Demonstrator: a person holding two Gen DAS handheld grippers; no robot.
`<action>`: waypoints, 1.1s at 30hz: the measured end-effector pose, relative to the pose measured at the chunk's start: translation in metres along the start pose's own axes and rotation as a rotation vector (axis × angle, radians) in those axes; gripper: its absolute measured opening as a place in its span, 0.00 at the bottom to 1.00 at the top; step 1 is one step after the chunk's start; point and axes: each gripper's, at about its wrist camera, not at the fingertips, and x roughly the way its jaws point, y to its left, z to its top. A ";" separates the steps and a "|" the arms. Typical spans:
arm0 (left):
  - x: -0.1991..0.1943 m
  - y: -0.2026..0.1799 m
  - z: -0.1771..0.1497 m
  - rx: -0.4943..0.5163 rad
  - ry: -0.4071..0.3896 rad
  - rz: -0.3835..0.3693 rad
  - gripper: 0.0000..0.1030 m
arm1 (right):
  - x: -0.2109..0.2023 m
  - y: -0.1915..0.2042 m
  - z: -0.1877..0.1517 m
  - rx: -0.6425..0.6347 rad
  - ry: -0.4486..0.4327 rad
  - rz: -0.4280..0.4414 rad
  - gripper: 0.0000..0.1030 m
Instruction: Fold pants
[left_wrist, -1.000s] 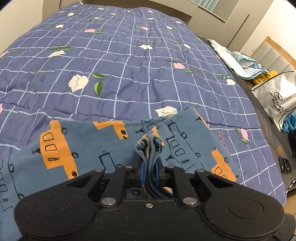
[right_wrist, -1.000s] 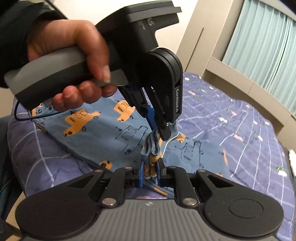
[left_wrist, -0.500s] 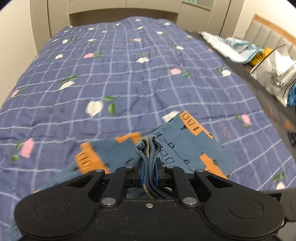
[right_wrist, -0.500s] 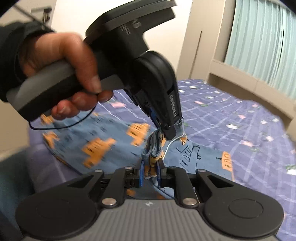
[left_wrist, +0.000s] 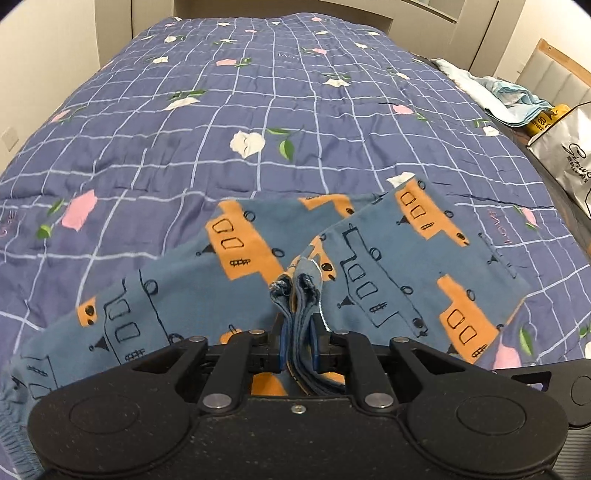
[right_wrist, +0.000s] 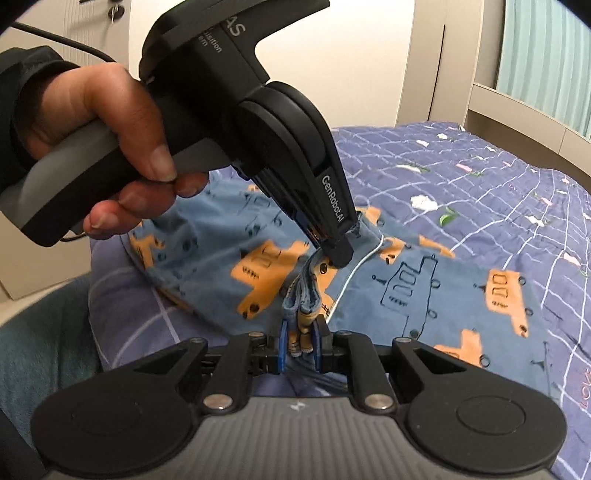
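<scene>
Pants (left_wrist: 229, 280) (blue, orange bus print) lie across the near end of the checked quilt (left_wrist: 258, 110). Left gripper (left_wrist: 298, 347) clamps a bunched edge; right gripper (right_wrist: 300, 341) pinches another bunch just beside it. Only the right view shows the left hand (right_wrist: 110, 147); only the left shows a bag (left_wrist: 565, 155) far right.

the pants (left_wrist: 388, 266) are dusty blue, printed with orange blocks and thin black outline drawings; the bedspread (left_wrist: 258, 110) is deep violet-blue with a white grid, scattered with white and pink flowers and green leaves; the left gripper (right_wrist: 332, 243) is black with white lettering, on a grey handle; the right gripper (right_wrist: 300, 341) is black with blue pads; far right, a curtain (right_wrist: 543, 48) is pale teal.
</scene>
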 end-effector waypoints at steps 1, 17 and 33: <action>0.001 0.001 -0.001 -0.003 0.001 0.000 0.20 | 0.001 0.001 -0.001 -0.002 0.000 -0.003 0.17; 0.000 0.005 0.004 -0.080 -0.097 0.232 0.87 | -0.040 -0.044 -0.015 -0.111 -0.101 -0.329 0.95; 0.010 0.007 -0.004 -0.142 -0.086 0.288 0.96 | 0.026 -0.153 -0.007 -0.002 -0.020 -0.570 0.99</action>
